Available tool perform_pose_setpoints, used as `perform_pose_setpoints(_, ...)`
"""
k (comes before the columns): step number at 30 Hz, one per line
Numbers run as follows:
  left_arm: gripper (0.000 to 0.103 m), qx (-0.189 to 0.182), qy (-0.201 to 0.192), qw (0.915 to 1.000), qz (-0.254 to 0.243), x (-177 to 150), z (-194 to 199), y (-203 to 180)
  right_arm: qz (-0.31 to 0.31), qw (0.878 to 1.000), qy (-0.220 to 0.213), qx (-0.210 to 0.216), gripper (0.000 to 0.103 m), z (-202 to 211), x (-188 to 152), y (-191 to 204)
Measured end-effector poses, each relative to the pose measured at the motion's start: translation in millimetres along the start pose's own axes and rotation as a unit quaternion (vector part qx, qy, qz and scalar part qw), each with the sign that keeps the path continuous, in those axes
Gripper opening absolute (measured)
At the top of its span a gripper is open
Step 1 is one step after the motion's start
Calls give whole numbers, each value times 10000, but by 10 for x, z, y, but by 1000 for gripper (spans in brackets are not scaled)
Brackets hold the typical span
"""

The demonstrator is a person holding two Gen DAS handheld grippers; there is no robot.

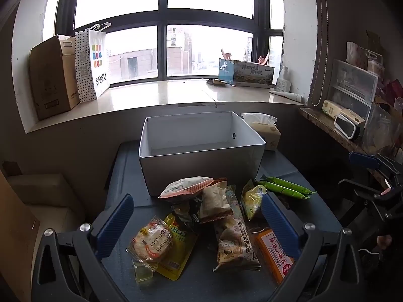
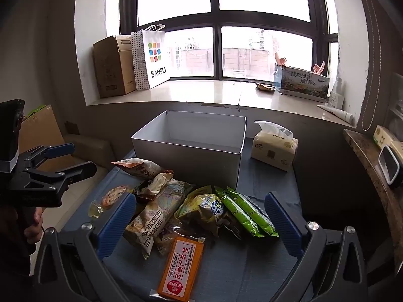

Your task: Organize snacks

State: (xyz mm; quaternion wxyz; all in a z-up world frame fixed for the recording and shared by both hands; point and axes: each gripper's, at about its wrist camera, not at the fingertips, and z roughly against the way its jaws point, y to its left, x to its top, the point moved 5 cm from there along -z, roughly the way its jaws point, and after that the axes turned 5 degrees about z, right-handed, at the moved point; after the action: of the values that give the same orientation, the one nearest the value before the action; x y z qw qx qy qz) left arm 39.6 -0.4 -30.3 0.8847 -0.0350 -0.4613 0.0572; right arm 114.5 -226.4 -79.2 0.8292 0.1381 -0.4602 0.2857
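Hovering both grippers, left gripper (image 1: 197, 217) and right gripper (image 2: 200, 217), jaws spread wide and empty, I survey the loose pile of foil snack packets (image 2: 176, 211) heaped before the empty white cardboard box (image 2: 191, 151), ready for loading.

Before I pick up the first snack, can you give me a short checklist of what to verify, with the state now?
1. White box is open and has room: ok, nothing visible inside.
2. Left gripper is open and free: ok, jaws spread, nothing between them.
3. Right gripper is open and free: ok, same.
4. Snacks are within reach: ok, the pile lies on the blue table in front of the box.
5. First snack lies free: the orange pack is ok, nothing on top; the green packs rest partly on other packs.
6. Tissue pack blocks the path: ok, it stands beside the box.
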Motion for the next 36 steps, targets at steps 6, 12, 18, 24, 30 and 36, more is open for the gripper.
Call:
perform_pose_setpoints(6, 103, -46, 11, 10000, -7, 2, 4, -4, -2, 10000, 31, -33, 103, -17, -22, -11)
perform_pose_setpoints(12, 103, -56, 24, 10000, -37, -4, 0, -7, 19, 10000, 45, -35, 103, -12, -27, -6)
perform_pose_setpoints(18, 103, -19, -4, 9999, -101, -14, 6, -29, 55, 10000, 65, -51, 103, -16, -33, 5)
perform_pose_setpoints(24, 103, -16, 19, 10000, -95, -17, -5, -29, 48, 9999, 73, -63, 103, -14, -59, 11)
perform_pose_setpoints(30, 103, -45, 7, 9999, -114, -16, -3, -39, 36, 9999, 86, -57, 103, -16, -67, 5)
perform_pose_setpoints(36, 103, -57, 9, 9999, -133, -17, -3, -53, 9, 9999, 98, -64, 103, -31, -83, -12)
